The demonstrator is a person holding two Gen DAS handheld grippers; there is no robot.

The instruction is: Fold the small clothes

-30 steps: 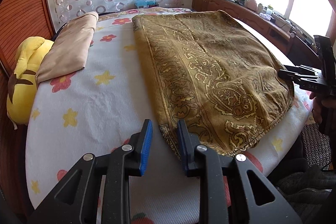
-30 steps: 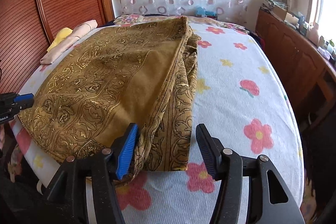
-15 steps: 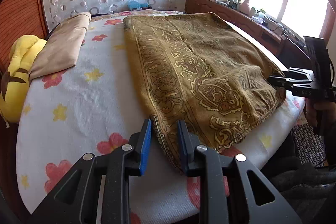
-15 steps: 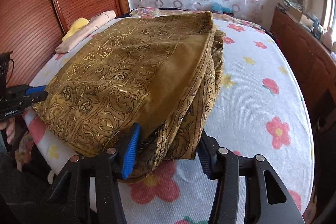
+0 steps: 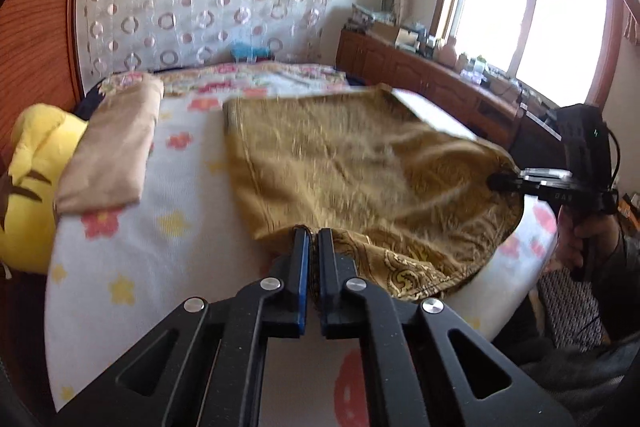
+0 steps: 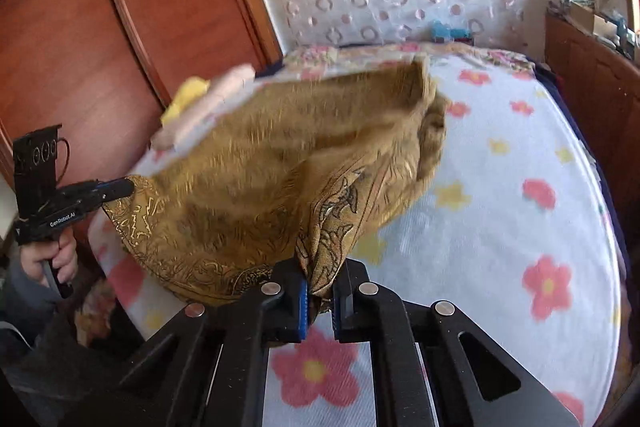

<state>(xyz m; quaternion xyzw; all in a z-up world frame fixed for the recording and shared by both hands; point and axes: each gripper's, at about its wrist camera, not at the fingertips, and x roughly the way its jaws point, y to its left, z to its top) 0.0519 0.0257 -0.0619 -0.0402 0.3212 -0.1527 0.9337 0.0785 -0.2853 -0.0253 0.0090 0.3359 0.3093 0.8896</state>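
A golden-brown patterned cloth (image 5: 360,171) lies on the flowered bed sheet (image 5: 132,259), its near edge raised and blurred. In the left wrist view my left gripper (image 5: 312,233) is closing its jaws, and the pads pinch the cloth's near left corner. My right gripper (image 5: 496,182) shows at the right, clamped on the other near corner. In the right wrist view the right gripper (image 6: 320,275) is closing its jaws on a bunched corner of the cloth (image 6: 280,163). The left gripper (image 6: 128,187) grips the far corner at the left.
A yellow plush toy (image 5: 28,195) and a folded beige cloth (image 5: 112,147) lie at the bed's left side. A wooden cabinet (image 5: 420,75) with clutter runs under the window. A wooden panel wall (image 6: 80,27) stands left. A hand (image 6: 60,259) holds the left gripper's handle.
Both grippers have closed on the cloth's near corners and risen a little. The near edge has come up off the sheet and hangs stretched between them.
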